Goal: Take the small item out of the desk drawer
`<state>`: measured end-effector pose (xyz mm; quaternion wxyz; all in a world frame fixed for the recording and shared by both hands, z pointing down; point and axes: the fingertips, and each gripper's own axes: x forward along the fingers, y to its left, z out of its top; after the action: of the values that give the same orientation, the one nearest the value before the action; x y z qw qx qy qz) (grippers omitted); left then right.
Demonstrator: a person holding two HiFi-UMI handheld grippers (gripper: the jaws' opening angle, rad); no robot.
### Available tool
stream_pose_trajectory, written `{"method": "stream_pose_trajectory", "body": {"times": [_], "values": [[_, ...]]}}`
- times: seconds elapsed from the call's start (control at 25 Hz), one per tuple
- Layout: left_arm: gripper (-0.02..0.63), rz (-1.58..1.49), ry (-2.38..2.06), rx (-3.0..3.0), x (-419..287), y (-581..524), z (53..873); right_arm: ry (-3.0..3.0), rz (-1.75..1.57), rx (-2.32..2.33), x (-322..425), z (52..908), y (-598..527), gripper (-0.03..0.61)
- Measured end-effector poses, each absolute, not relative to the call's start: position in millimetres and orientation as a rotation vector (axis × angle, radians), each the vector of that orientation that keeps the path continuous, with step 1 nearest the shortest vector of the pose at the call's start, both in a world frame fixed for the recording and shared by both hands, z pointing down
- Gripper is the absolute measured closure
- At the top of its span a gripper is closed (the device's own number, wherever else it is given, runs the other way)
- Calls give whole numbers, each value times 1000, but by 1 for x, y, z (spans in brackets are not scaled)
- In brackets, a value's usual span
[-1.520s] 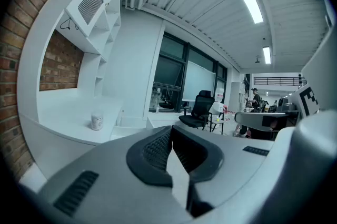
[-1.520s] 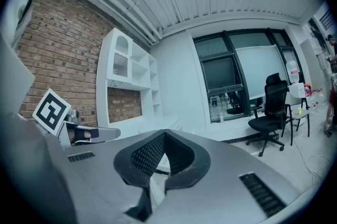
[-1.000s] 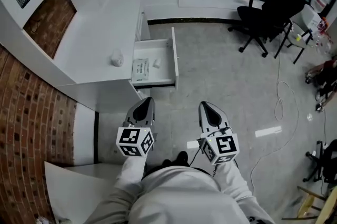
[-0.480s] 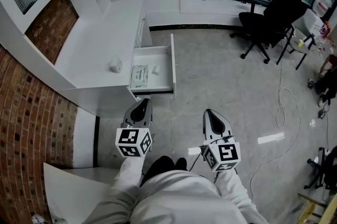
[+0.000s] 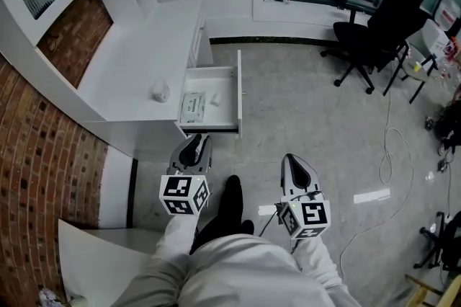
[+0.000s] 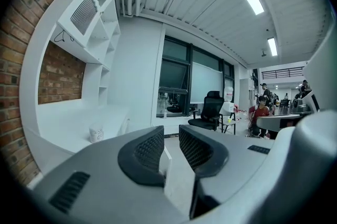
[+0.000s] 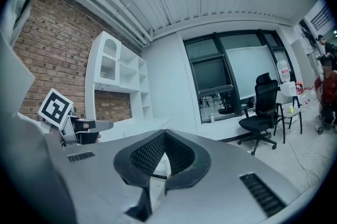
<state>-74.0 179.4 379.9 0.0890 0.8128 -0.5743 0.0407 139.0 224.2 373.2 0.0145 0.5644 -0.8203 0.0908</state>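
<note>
Left gripper (image 5: 194,146) jaws stand slightly apart, having just been opening, with nothing between them; right gripper (image 5: 289,161) jaws are pressed together, empty; just ahead of the left gripper the desk drawer (image 5: 238,92) stands open, with the small white item (image 5: 214,99) inside

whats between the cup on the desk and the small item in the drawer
A flat white packet lying in the open drawer; the head view shows it.
</note>
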Motion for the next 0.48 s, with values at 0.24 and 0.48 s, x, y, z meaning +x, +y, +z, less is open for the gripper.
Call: {"method": "stream_pose_trajectory", "body": {"times": [0.24,0.48], "values": [[457,108,-1698,2415,-73,151,380,-2529,310,1762,142,381,203,551],[430,113,-1698,2412,-73,112,383,-2534,339,1768,143,384,173,551]]}}
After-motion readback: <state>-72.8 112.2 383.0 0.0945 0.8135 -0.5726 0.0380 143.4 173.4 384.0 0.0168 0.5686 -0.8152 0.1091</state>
